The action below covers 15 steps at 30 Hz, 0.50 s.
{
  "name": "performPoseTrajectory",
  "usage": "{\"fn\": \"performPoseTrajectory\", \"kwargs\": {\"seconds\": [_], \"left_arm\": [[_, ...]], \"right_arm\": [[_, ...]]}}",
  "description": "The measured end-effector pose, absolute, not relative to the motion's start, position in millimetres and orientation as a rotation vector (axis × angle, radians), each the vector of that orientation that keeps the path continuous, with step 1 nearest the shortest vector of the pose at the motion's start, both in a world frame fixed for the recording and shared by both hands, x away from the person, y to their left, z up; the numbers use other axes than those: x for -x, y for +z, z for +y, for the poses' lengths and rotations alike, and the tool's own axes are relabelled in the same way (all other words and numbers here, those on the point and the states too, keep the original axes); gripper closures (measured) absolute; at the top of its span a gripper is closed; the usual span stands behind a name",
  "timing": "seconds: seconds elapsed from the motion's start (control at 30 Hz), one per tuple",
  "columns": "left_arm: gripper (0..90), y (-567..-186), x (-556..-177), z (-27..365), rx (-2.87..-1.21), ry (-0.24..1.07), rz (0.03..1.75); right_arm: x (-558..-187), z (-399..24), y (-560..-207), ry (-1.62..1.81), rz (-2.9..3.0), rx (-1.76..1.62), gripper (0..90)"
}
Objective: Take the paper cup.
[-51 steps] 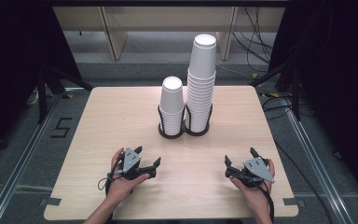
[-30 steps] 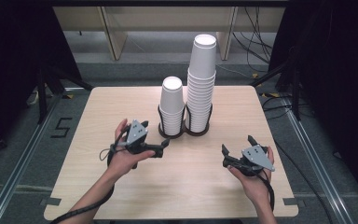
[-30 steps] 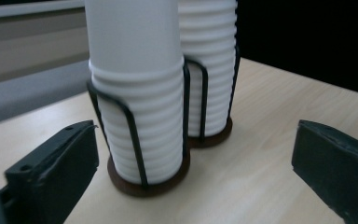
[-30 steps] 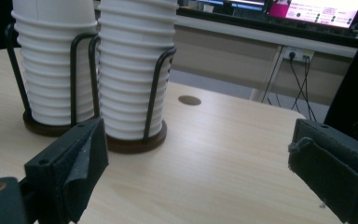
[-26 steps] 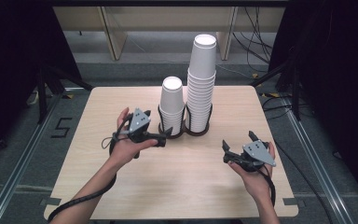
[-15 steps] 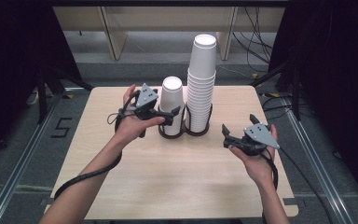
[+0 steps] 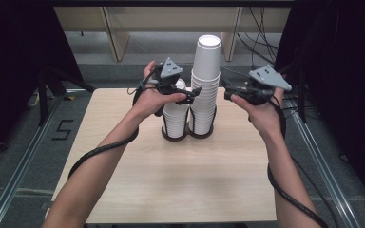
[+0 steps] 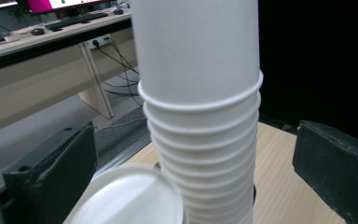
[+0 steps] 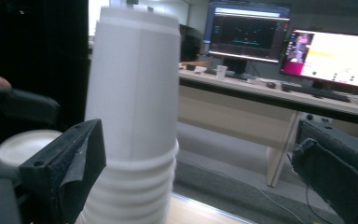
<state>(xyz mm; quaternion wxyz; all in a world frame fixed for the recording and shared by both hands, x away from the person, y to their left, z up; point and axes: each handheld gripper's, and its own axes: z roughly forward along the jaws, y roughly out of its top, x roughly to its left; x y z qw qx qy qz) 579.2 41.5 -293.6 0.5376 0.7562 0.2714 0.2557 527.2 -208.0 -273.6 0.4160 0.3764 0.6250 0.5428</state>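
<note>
Moved: both grippers, from table's [image 7: 123, 156] near edge up to the stacks.
Left gripper [image 7: 193, 91]: open — beside short stack [image 7: 175, 118].
Right gripper [image 7: 228, 90]: just opening, empty — beside tall stack [image 7: 204, 85].

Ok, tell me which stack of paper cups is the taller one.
The right-hand stack, nearer the right gripper. Its top cup rises well above the shorter stack beside it in the black holder.

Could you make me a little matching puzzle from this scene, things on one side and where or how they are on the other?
Things:
1 tall cup stack
2 short cup stack
3 left gripper
4 table

Descriptions:
A pale wood, bearing both stacks
B open, jaws at the tall stack
C right ring of the black holder
D left ring of the holder

Pairs: 1-C, 2-D, 3-B, 4-A
</note>
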Motion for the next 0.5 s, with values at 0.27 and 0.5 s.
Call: {"fn": "performPoseTrajectory", "kwargs": {"seconds": [0.27,0.5], "left_arm": [[0.0,-295.7,-591.5,22.8,-1.839,0.566,0.651],[0.0,-300.9,-598.0,12.1,-1.884,0.549,0.667]], "right_arm": [[-556.6,-184.7,-244.5,1.368,1.646,-0.956,4.3],[-572.7,-168.2,-240.8,1.383,1.693,-0.978,4.3]]}}
